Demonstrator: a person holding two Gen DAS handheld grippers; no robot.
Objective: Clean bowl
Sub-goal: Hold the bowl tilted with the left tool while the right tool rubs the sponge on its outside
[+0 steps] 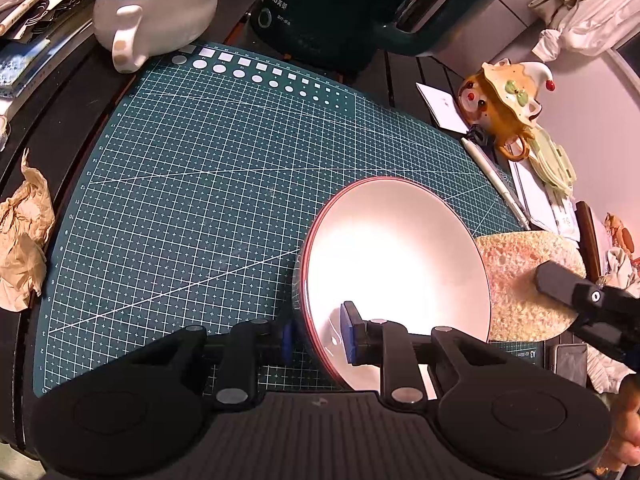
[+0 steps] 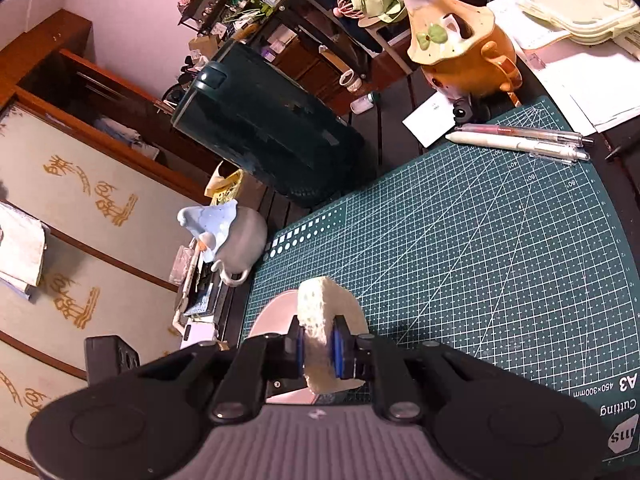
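Left gripper (image 1: 318, 338) clamped on near rim of white, red-edged ceramic bowl (image 1: 396, 264), tilted up at green cutting mat's (image 1: 200, 184) near right corner. Right gripper (image 2: 318, 346) pinching pale round sponge (image 2: 320, 320) — just beside bowl's outer wall. Keep rim steady, bring sponge over rim, wipe inside in circles — light pressure.

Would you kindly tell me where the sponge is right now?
The sponge is clamped in the right gripper, low in the right wrist view, just right of the bowl over the green cutting mat.
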